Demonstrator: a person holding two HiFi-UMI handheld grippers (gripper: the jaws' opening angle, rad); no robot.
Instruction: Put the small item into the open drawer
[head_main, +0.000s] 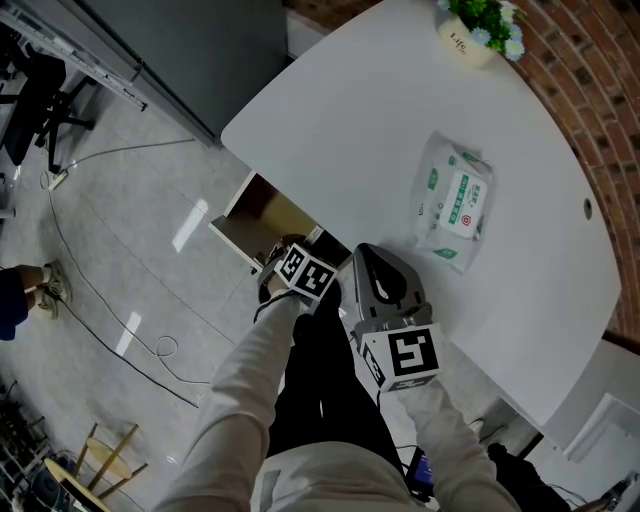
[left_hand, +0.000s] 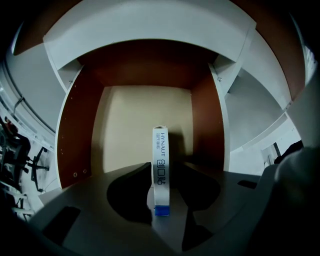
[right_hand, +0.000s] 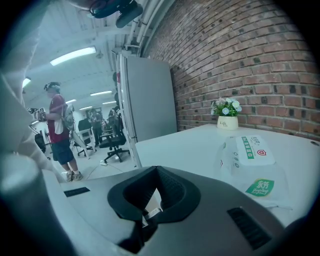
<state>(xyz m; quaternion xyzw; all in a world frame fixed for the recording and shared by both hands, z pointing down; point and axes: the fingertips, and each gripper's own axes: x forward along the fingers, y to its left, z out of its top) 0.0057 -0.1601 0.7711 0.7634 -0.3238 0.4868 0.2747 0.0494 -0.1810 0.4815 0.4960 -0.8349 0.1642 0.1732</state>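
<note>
A narrow white box with a blue end (left_hand: 160, 160) stands upright between the jaws of my left gripper (left_hand: 161, 171). The jaws are spread a little wider than the box, so the gripper is open. Beyond it lies the open drawer (left_hand: 127, 120), with a pale floor and brown side walls. In the head view the left gripper (head_main: 285, 258) reaches into the drawer (head_main: 232, 228) under the table edge, and the box is hidden there. My right gripper (head_main: 366, 256) hovers over the table's front edge, beside the left one. Its jaws (right_hand: 155, 190) meet, holding nothing.
On the white table (head_main: 380, 120) lie a pack of wet wipes (head_main: 455, 200) (right_hand: 250, 155) and, at the far end by the brick wall, a small flower pot (head_main: 480, 25) (right_hand: 226, 116). A grey cabinet (head_main: 180, 50) stands left. Cables (head_main: 100, 300) cross the floor. A person (right_hand: 59, 130) stands far off.
</note>
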